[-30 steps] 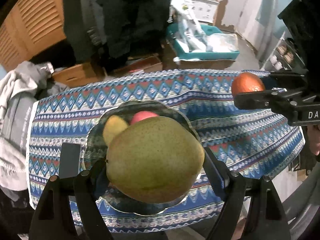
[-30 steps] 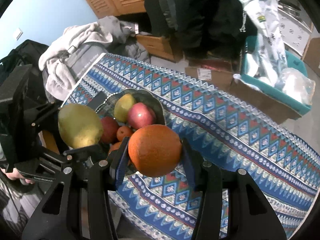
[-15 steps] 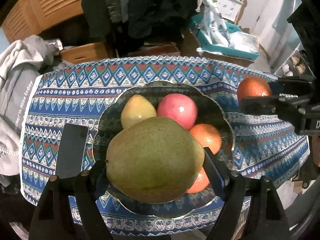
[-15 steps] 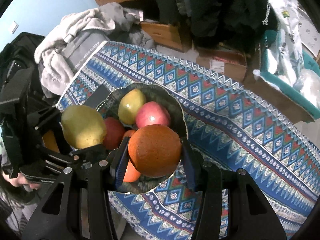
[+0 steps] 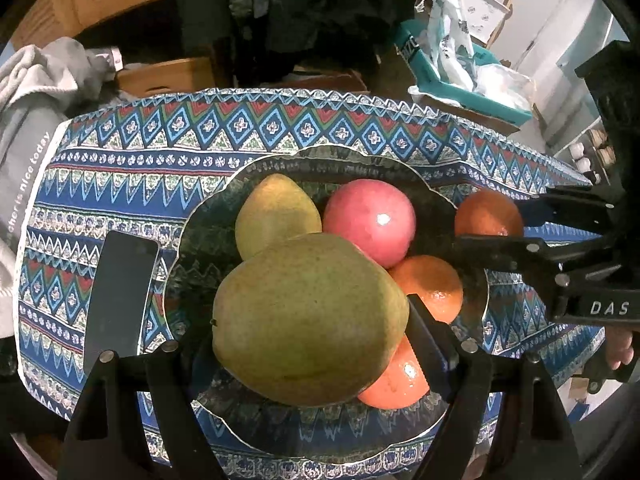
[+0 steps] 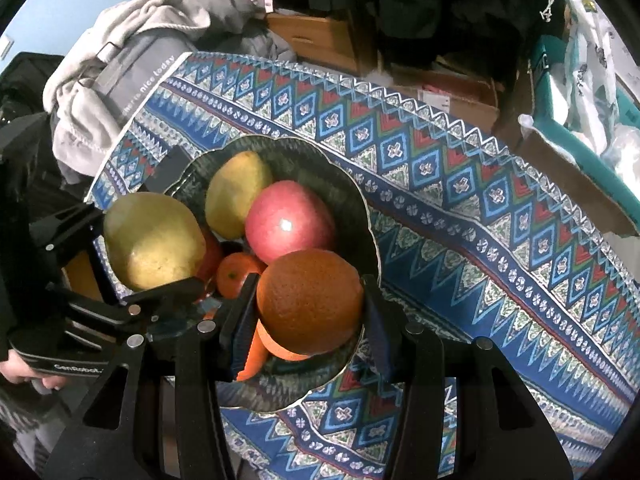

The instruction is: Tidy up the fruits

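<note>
My left gripper [image 5: 306,340] is shut on a large green-yellow pear [image 5: 308,308] and holds it just above the dark scalloped bowl [image 5: 348,152]. In the bowl lie a smaller yellow pear [image 5: 276,212], a red apple [image 5: 370,220] and two small oranges [image 5: 430,286], partly hidden by the held pear. My right gripper [image 6: 310,314] is shut on a big orange [image 6: 310,292] over the bowl's near rim [image 6: 280,142]. The left gripper with its pear [image 6: 154,240] shows at the left of the right wrist view.
The bowl stands on a blue patterned tablecloth [image 5: 160,148]. A flat black slab [image 5: 120,296] lies on the cloth left of the bowl. Grey clothes [image 5: 28,92] hang off the table's left end. A cardboard box [image 5: 164,76] and a teal crate [image 5: 460,84] sit beyond.
Both grippers have come down and in over the bowl with their fruit. The bowl and the fruit in it now fill more of both views.
</note>
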The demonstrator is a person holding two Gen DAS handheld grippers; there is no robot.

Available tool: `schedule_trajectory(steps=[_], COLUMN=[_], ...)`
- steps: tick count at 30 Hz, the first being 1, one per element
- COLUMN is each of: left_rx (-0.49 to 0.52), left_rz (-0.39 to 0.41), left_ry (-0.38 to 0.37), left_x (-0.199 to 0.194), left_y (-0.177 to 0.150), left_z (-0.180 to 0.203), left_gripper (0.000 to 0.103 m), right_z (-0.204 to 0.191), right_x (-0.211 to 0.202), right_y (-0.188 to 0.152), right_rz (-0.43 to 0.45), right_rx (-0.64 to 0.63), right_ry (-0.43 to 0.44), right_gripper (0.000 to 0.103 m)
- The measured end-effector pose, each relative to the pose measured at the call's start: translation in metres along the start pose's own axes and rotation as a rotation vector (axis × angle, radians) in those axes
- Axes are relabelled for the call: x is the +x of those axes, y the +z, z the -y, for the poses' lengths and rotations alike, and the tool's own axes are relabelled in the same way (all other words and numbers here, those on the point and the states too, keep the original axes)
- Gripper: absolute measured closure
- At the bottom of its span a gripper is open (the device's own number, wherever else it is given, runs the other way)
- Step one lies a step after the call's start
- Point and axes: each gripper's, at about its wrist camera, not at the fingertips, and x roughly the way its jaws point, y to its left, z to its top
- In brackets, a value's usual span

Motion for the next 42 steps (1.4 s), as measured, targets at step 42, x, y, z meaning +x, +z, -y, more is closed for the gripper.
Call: schedule_trajectory(steps=[42], left_rx=[0.018], left_rz=[0.193], left_ry=[0.082], left_x=[-0.116], left_y=[-0.022], left_z=[0.021], left_gripper=[0.013], right_z=[-0.036], right_x=[-0.122], right_y=[-0.032], right_rz=[0.287], right_rx=[-0.003], right_ry=[-0.076], right_gripper=[0.026])
